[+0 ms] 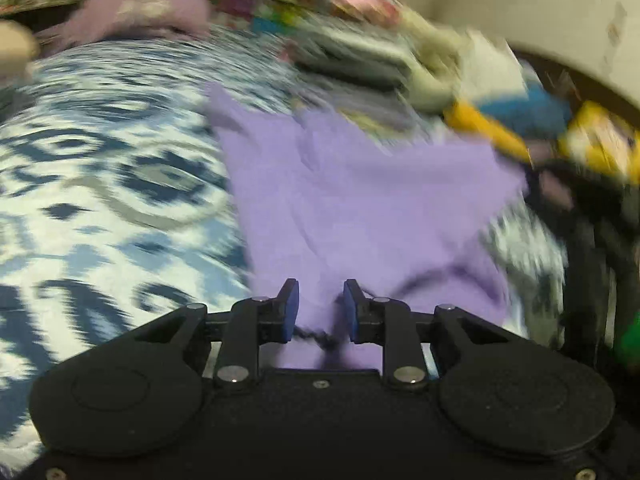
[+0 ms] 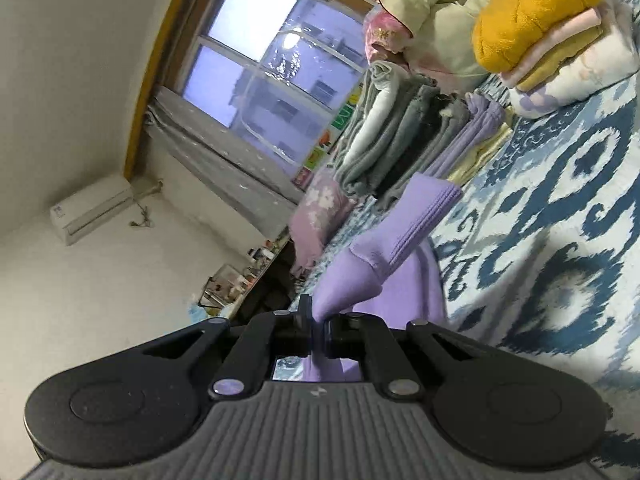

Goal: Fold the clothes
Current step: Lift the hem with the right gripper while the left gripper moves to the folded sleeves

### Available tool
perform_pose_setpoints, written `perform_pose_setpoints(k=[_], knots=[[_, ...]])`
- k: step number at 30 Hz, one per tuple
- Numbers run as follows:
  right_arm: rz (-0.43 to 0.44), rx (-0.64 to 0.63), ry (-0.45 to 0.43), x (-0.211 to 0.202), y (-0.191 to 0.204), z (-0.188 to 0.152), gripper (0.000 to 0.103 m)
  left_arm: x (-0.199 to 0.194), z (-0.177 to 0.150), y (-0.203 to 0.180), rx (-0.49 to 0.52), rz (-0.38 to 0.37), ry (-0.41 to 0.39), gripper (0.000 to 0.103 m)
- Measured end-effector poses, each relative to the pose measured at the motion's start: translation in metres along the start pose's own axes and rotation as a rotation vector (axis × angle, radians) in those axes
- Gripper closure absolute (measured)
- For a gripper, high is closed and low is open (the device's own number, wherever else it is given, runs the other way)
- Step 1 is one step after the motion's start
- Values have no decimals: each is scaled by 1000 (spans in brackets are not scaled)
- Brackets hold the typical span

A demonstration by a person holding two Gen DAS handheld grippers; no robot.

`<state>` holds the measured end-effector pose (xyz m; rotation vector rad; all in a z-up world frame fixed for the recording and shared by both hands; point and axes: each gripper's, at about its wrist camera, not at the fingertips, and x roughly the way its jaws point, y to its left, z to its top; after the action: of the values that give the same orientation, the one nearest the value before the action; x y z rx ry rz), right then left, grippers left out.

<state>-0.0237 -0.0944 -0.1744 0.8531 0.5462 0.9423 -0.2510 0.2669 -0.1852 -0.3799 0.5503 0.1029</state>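
A lilac sweatshirt lies stretched over a bed with a blue-and-white patterned cover. In the blurred left wrist view, my left gripper has its blue pads closed on a bunch of the lilac fabric, with a dark drawstring hanging just below. In the right wrist view, rolled sideways, my right gripper is shut on the same sweatshirt near its ribbed cuff. It holds that part lifted above the bed cover.
Folded grey, white and lilac clothes are stacked at the far side of the bed, with a yellow garment on a pile beside them. A pink pillow lies near the window. The blurred clothes pile lies beyond the sweatshirt.
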Motion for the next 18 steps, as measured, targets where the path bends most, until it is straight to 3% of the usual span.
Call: perform_pose_setpoints(k=[3,8,12,18], knots=[[-35,14,17,2,-4,-1,96,-8,7,15,-75,49,-51,81],[-4,10,13,-1,1,-1,96,3,28,12,-41,96,-76,81],[1,24,28,-1,0,-4,96,32,58,19,-19,139,-95,81],[74,16,34,-11,7,-1,96,86,101,49,-59,152,-109,81]])
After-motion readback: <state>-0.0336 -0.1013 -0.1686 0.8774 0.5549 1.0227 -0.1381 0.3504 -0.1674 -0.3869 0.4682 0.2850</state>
